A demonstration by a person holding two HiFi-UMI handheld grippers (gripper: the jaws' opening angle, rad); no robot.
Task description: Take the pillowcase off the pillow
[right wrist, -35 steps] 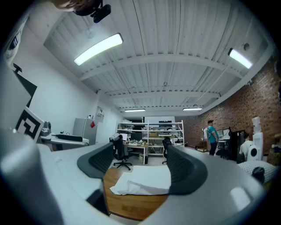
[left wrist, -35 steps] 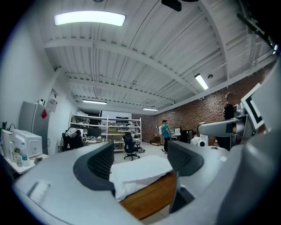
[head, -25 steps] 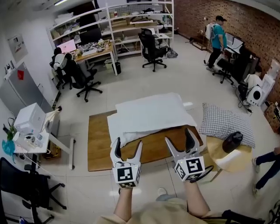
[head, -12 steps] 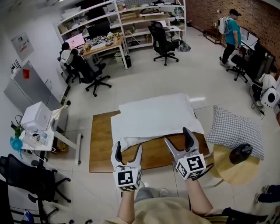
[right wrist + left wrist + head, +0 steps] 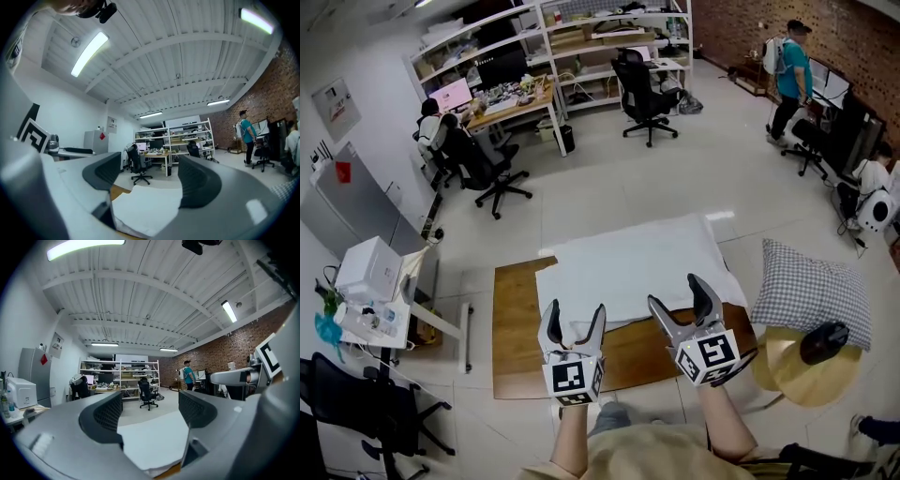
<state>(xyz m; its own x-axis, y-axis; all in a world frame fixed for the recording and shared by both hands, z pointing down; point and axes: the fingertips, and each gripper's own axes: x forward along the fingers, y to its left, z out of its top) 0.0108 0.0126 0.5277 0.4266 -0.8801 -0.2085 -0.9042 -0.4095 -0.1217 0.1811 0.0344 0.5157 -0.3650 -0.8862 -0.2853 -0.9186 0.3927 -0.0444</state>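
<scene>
"Anything different from a second ago?"

"Hardly. The low brown wooden table [image 5: 511,328] and the white rectangular pillow in its white pillowcase [image 5: 637,267] lie as before. The left gripper [image 5: 574,309] and right gripper [image 5: 675,292] stay over its near edge, fingers apart, clamping nothing."

"Any writing?"

"Only black-and-white square markers [image 5: 572,378]. The wall sheet's [image 5: 336,105] print is too small to read."

pillow in white pillowcase [image 5: 633,267]: flat, covers counter's [image 5: 516,328] far-right part | left hand-held gripper [image 5: 574,319]: jaws apart, empty, over near edge | right hand-held gripper [image 5: 675,298]: jaws apart, empty, by pillow's near-right corner
</scene>
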